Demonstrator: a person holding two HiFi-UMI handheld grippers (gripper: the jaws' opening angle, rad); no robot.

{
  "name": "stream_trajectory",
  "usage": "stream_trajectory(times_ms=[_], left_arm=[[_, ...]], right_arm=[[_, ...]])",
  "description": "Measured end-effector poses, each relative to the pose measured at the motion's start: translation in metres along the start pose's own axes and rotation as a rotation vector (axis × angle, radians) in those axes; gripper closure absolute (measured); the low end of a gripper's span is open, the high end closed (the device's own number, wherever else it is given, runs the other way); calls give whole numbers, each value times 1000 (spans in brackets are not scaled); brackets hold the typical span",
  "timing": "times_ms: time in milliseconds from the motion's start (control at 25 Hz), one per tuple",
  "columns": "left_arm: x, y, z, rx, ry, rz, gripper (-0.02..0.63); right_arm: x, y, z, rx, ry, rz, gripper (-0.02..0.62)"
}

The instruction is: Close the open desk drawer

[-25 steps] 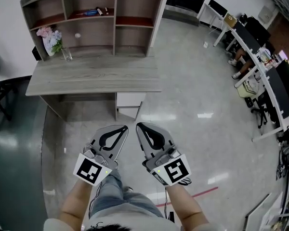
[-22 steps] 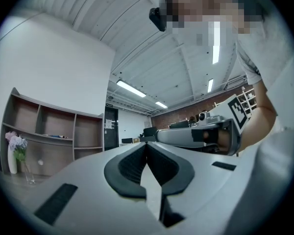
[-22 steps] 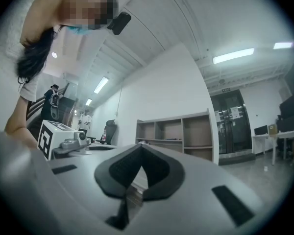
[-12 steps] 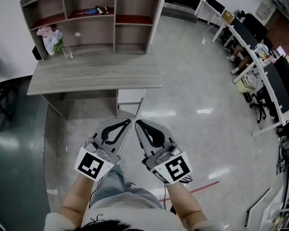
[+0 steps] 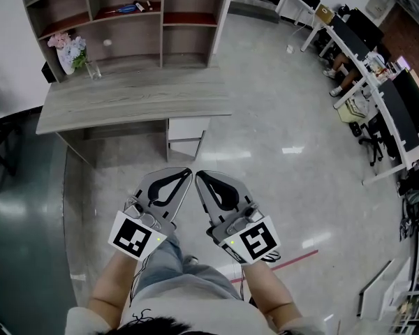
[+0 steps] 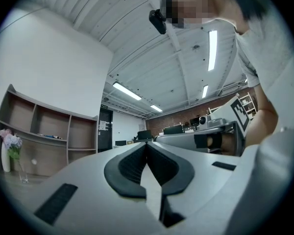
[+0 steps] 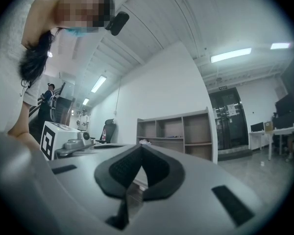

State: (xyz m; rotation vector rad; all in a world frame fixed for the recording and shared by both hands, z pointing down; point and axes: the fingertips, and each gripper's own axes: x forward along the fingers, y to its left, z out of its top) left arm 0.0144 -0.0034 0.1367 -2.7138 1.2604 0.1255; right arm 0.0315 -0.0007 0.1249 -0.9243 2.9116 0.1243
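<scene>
The drawer [image 5: 186, 137] sits under the right end of the grey wood worktop [image 5: 126, 100], its pale front standing out past the worktop's near edge, so it is only partly out. It looks like a rigid box on runners, and I'd judge it light and free-sliding rather than heavy. No grip is needed. A flat push on the middle of the front panel, straight towards the desk, should send it home, while a push near one corner could skew it on its runners. What can be seen of its inside is a plain pale surface, and I cannot make out anything lying in it. Above the worktop, the open shelf unit [image 5: 163, 19] holds a bunch of pink and white flowers [image 5: 64, 46] at its left end and a small blue object [image 5: 128, 8] on an upper shelf, and most other compartments look bare. The left gripper [image 5: 184, 175] and right gripper [image 5: 200, 176] hover side by side over the glossy floor [image 5: 279, 117], well short of the drawer and pointing towards it. Each has its jaws pressed together with nothing between them, which suits a blunt push.
</scene>
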Motion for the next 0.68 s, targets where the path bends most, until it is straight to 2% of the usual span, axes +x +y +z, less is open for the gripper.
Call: stream_trajectory(times_ms=[680], left_arm=[[-11,-22,10,-8,-39,-8,595]], right_arm=[[-21,15,6,-22,1,-18,588]])
